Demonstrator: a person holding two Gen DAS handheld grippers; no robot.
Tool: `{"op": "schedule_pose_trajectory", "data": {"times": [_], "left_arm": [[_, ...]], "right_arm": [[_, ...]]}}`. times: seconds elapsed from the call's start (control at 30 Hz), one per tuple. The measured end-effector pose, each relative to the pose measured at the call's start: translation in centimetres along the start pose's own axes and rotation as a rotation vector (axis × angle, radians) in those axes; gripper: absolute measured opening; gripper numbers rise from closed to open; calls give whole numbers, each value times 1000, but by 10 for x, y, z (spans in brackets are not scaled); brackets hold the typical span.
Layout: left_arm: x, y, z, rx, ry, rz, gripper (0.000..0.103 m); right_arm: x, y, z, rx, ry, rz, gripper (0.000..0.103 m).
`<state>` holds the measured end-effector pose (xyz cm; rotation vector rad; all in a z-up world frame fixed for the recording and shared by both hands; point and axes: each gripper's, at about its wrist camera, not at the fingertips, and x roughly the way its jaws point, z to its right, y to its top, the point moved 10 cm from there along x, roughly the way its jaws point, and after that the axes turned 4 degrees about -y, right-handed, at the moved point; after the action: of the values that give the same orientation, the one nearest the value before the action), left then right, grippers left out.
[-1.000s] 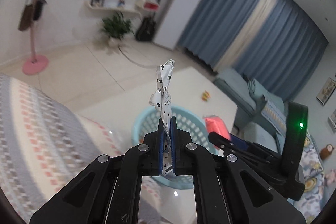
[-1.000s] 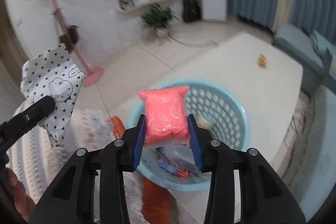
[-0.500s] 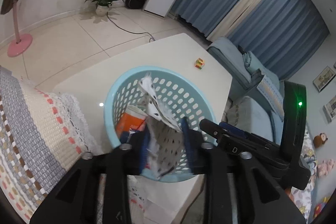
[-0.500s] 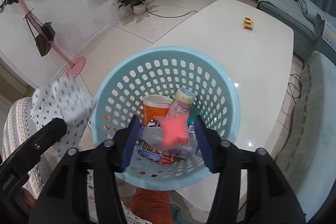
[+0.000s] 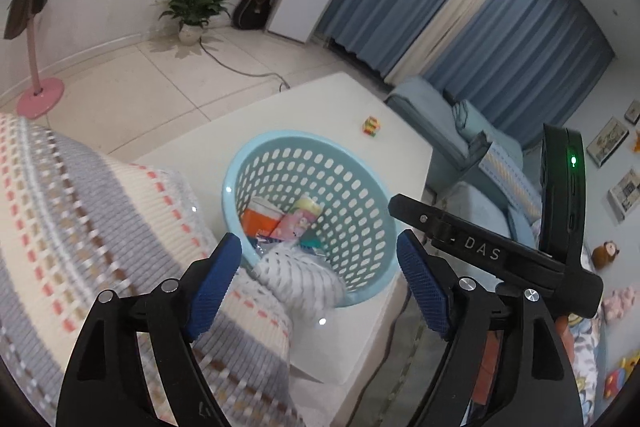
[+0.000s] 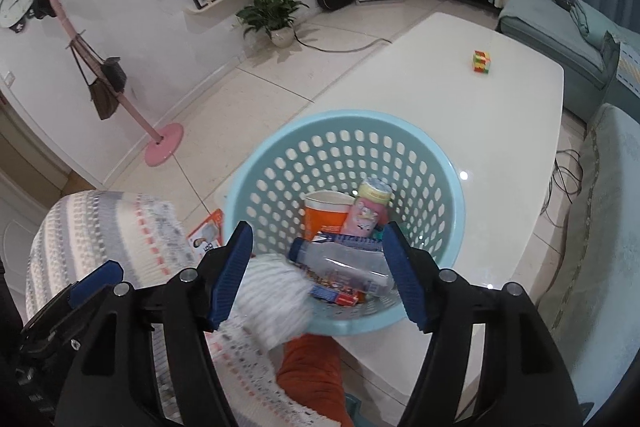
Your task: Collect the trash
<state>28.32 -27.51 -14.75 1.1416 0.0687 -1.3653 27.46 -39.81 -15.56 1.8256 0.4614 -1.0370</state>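
The left gripper (image 5: 320, 269) has its blue-padded fingers spread wide with nothing between them. Just ahead of the fingertips sits a round light-blue perforated plastic basket (image 5: 360, 183) on a glossy white table (image 5: 320, 107). A blurred white dotted paper wrapper (image 5: 298, 279) lies at the basket's near rim, in the gap in front of the open fingers, touching neither pad as far as the blur allows. To the left of the fingers a grey, cream and pink striped knitted cushion (image 5: 80, 227) bulks up against the basket's side. To the right of them the other tool's black body crosses the view.

The right gripper (image 6: 320, 271) is likewise wide open and holds nothing. Directly beyond its fingers the basket (image 6: 440, 167) holds an orange paper cup (image 6: 326, 215), a pink cylindrical snack can (image 6: 366, 213) leaning beside it, a clear plastic bottle (image 6: 340, 259) lying across the bottom, and a red and blue flat packet (image 6: 334, 295) at the near wall. The same blurred wrapper (image 6: 272, 295) sits beside the left finger's pad, overlapping the near rim. The striped cushion (image 6: 100, 227) lies left of the fingers, and an orange printed card (image 6: 206, 231) shows between it and the basket. An orange-clad limb (image 6: 312, 375) sits below the fingertips. Far ahead and right, a small multicoloured cube (image 6: 482, 61) rests on the table (image 6: 440, 75), well apart from the basket.
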Motion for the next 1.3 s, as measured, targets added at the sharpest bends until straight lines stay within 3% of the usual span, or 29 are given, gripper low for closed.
{"op": "schedule_pose_trajectory", "data": {"times": [0.13,0.3,0.5,0.53,0.77,0.97,1.1,1.3], "left_arm": [[-32,-2,-7,-7,23,59,78],[-91,-9,-26,-32,104,173,78],[-177,-22,-50,-16,329,323,80],[-196,-27,-58,-17,393,354,81],[-270,-51,-90,-18,637,504,85],[-269,-63,-92,-14,634,556,85],[-255,-70,-90,9,600,564,85],[-245,-76,-87,75,664,551,86]], "right_arm": [[-22,-3,-18,-37,7,47,64],[-45,-10,-53,-87,56,81,64],[-97,-34,-147,-298,184,218,75],[-105,-40,-163,-322,208,238,76],[-131,-76,-220,-338,245,345,78],[-141,-91,-210,-299,148,440,78],[-132,-95,-188,-295,95,434,78],[-120,-103,-162,-296,33,433,78]]}}
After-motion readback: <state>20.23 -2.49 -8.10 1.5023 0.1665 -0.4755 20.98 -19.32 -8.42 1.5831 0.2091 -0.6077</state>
